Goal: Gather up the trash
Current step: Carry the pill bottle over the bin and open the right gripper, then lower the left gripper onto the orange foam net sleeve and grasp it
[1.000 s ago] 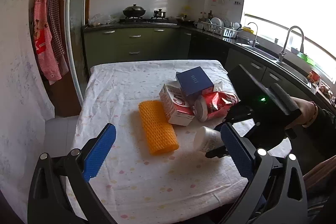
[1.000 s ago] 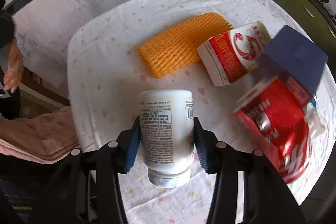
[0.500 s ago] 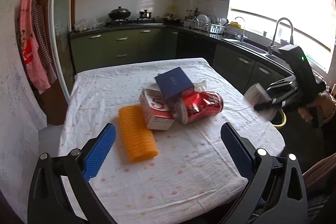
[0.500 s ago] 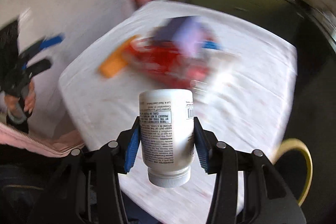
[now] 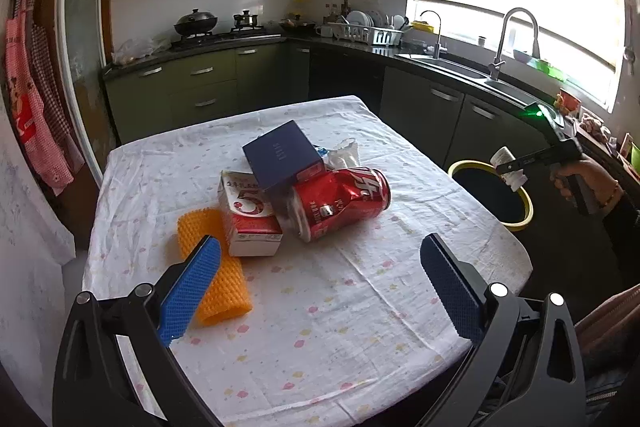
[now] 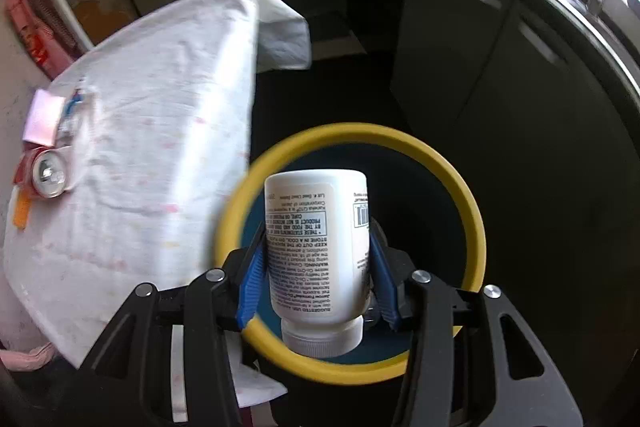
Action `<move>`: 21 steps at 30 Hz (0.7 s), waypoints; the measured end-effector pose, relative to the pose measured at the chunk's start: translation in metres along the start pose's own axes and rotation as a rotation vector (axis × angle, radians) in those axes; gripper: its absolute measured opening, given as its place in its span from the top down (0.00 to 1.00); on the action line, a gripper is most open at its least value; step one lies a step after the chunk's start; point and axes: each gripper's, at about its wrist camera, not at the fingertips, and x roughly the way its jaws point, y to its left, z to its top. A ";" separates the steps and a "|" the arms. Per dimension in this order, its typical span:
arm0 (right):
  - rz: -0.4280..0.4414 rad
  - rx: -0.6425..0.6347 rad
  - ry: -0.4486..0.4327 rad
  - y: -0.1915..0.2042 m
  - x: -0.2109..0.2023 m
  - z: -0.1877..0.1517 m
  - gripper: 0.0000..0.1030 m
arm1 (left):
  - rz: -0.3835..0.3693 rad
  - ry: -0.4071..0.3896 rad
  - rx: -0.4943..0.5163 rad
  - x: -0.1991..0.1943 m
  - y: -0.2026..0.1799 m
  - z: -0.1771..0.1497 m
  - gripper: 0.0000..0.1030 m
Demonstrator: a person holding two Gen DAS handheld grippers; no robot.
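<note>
My right gripper [image 6: 318,269] is shut on a white pill bottle [image 6: 318,251] and holds it over the mouth of a yellow-rimmed bin [image 6: 472,211]. In the left wrist view the bottle [image 5: 508,167] hangs above the same bin [image 5: 524,199] beside the table. My left gripper [image 5: 316,283] is open and empty above the table's near part. On the table lie a crushed red can [image 5: 340,201], a red-and-white carton [image 5: 250,217], a dark blue box [image 5: 282,157], an orange mesh sleeve [image 5: 212,275] and crumpled white plastic [image 5: 344,153].
The table has a white spotted cloth [image 5: 320,327]. The bin stands on a dark floor off the table's right edge. Green kitchen cabinets [image 5: 200,87] and a sink counter [image 5: 460,67] run behind and to the right. Aprons [image 5: 32,107] hang at left.
My right gripper carried the white bottle off the table to the right and now holds it over the bin. My left gripper stayed open and moved closer to the trash pile.
</note>
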 end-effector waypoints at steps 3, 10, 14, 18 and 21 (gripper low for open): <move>-0.010 0.024 0.021 -0.011 0.016 0.001 0.55 | -0.004 0.008 0.006 0.004 -0.002 0.002 0.05; -0.020 0.070 0.002 -0.022 0.017 -0.004 0.37 | -0.007 0.026 0.016 0.013 -0.004 0.003 0.05; -0.007 0.052 -0.022 -0.009 0.001 -0.013 0.37 | -0.008 0.029 0.006 0.015 -0.004 0.002 0.05; 0.008 0.040 -0.044 0.008 -0.013 -0.023 0.35 | -0.001 0.044 -0.005 0.022 0.001 -0.001 0.05; 0.037 0.019 -0.058 0.022 -0.021 -0.031 0.34 | 0.028 0.061 -0.012 0.028 0.009 -0.003 0.05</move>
